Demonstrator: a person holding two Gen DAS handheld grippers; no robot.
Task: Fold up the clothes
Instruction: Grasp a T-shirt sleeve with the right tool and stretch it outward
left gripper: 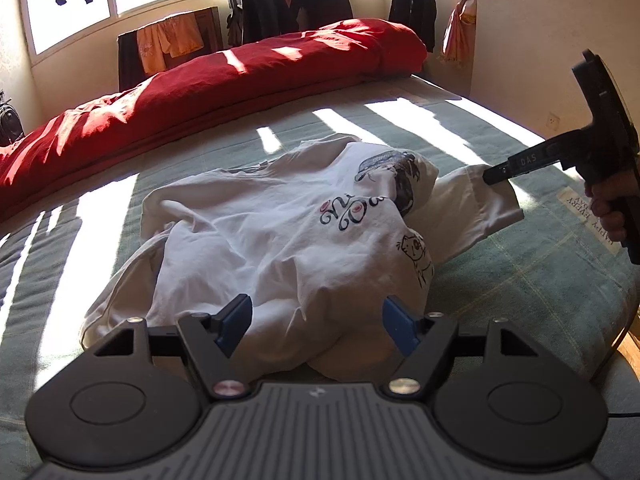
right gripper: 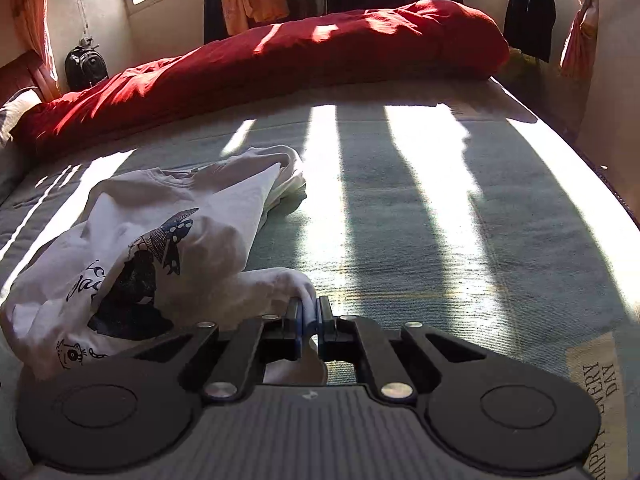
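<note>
White printed shirt (left gripper: pixel 272 240), red quilt (left gripper: pixel 224 80), green checked mattress (left gripper: pixel 520 280)

L hand-held gripper (left gripper: pixel 316 322) jaws wide apart; R hand-held gripper (right gripper: pixel 309 314) clamped tight, angled down.

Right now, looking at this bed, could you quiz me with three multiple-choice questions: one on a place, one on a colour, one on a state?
1. Where is the white T-shirt? A on the bed B on a hanger C on the floor
2. What colour is the duvet? A blue B red C green
3. The right hand-held gripper is: A wide open B shut on the sleeve C out of view

Answers: 1 A, it lies crumpled on the bed. 2 B, plainly red. 3 B, white cloth is pinched between its pads.
</note>
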